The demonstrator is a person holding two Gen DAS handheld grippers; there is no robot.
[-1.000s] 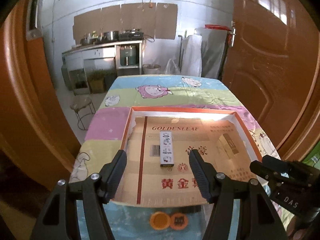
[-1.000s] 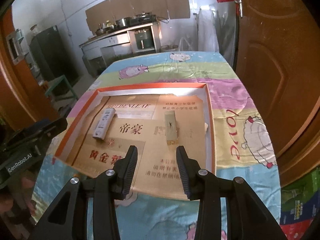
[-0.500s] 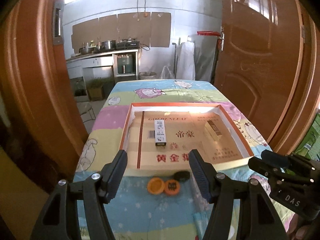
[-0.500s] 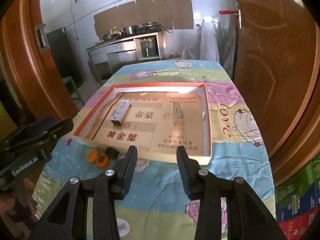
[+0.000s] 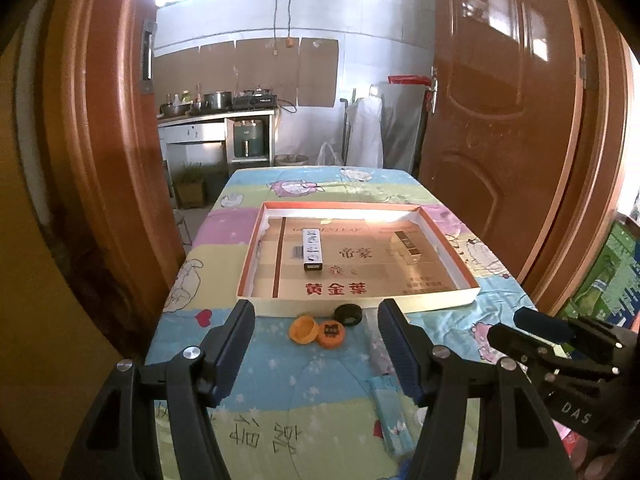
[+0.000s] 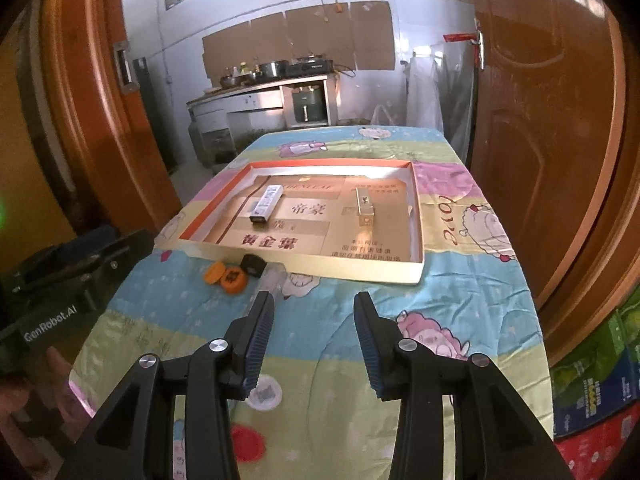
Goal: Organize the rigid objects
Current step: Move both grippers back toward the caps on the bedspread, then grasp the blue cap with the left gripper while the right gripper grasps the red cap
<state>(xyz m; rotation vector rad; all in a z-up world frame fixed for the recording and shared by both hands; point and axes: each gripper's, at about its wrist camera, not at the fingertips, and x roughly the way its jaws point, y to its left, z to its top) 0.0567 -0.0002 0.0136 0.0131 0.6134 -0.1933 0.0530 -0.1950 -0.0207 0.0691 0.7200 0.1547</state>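
While both grippers are held above the near end of the worktop [image 5: 280,368], which is covered with a pastel cartoon-printed cloth, nothing is gripped by either. The left gripper [image 5: 316,344] is seen with its jaws spread wide and empty; the right gripper [image 6: 314,338] is seen with a narrower gap, also empty.

A shallow cardboard tray with an orange rim and white walls [image 5: 360,301] is laid on the middle of the worktop, its floor lined with tan printed card. Two task items are found lying flat inside it, well apart: a white rectangular box with dark print [image 5: 312,249] towards the left side, and a gold rectangular box [image 6: 365,205] towards the right.

Just outside the tray's near wall, three small items are grouped on the cloth: an open orange round cap [image 5: 302,329], an orange round lid with a dark mark [image 5: 331,335] touching it, and a small black round piece [image 5: 349,314] close beside the tray wall. A flat pale blue packet [image 5: 394,416] is seen lying nearer the camera, partly hidden behind the left gripper's right finger.
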